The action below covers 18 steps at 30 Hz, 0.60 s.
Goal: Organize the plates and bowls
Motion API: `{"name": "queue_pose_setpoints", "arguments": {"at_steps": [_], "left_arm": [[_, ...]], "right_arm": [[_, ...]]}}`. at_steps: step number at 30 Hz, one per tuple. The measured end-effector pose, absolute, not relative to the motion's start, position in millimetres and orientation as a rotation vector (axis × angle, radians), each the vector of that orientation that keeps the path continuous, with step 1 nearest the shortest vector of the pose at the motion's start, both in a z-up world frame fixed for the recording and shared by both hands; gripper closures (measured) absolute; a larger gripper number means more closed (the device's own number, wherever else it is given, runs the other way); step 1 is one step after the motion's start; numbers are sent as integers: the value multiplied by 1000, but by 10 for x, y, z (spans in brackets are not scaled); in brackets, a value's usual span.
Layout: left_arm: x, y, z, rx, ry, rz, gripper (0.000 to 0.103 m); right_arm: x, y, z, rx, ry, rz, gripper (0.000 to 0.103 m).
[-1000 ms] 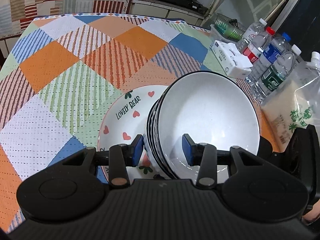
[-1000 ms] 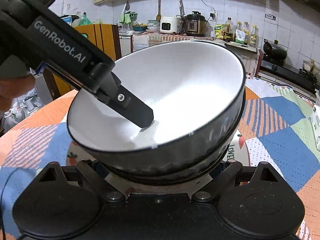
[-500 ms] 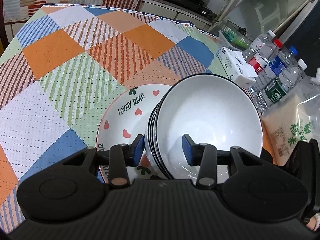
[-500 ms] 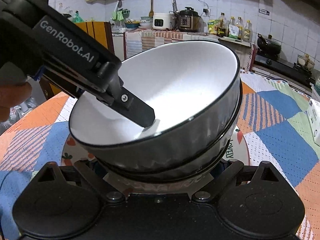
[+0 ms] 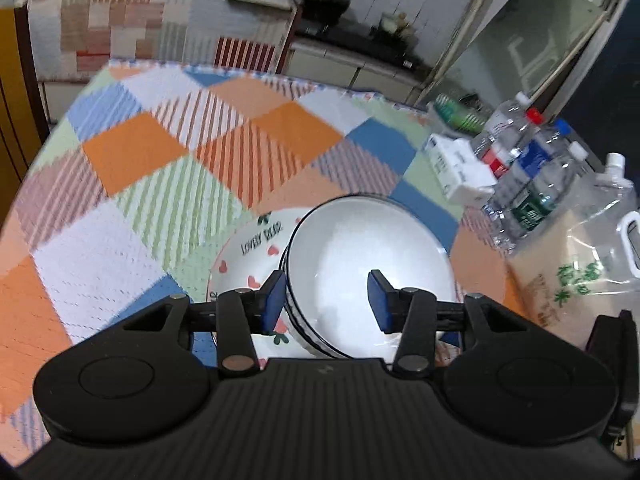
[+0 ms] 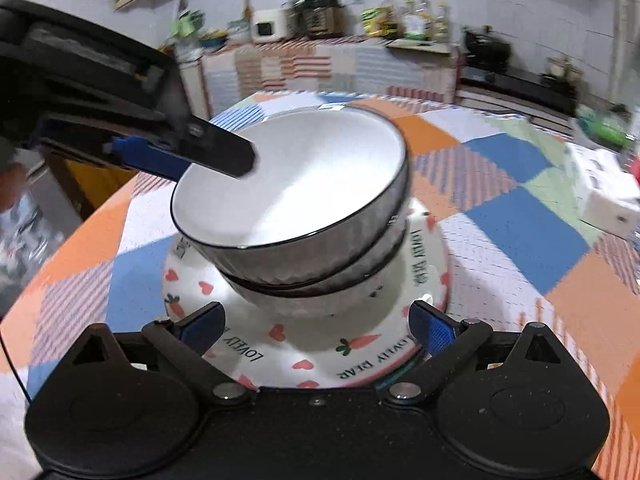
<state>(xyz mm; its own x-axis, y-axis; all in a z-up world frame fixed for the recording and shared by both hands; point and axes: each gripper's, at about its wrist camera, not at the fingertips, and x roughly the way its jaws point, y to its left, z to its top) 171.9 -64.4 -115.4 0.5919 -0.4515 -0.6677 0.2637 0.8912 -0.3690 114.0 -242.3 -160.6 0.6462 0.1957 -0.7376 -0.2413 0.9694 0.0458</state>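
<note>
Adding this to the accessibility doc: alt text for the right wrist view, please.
Stacked black-rimmed bowls sit on a heart-patterned plate on a patchwork tablecloth. The right gripper stands open before the plate; the left gripper reaches over the top bowl's rim.

Water bottles [image 5: 528, 176]; white box [image 5: 460, 168]; checkered tablecloth [image 5: 140, 184]

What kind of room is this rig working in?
Most likely a home kitchen: a stove with a pot along the tiled wall, oil bottles on the counter, and stacked bowls on a cloth-covered table.
</note>
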Motion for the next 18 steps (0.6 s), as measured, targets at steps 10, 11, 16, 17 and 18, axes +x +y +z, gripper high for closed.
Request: {"name": "queue_pose_setpoints", "arguments": {"at_steps": [10,11,16,17,18], "left_arm": [[1253,-541,-534,-203,815,-418,50],[1212,-537,-486,-194,816,-411,49],[981,-504,-275,-141,792,-376,43],[933,-496,-233,-134,793,-370,42],[896,-492,-199,-128,797,-362,40]], "right_arm": [[864,-2498,-1103,-24,803,179,3],[830,-2497,-1032,-33,795,171,3],[687,-2504,-746,-40,789,129,3],[658,-2507,-691,-32,794,127,3],[630,-2513,-640,-19,808,123,3]]}}
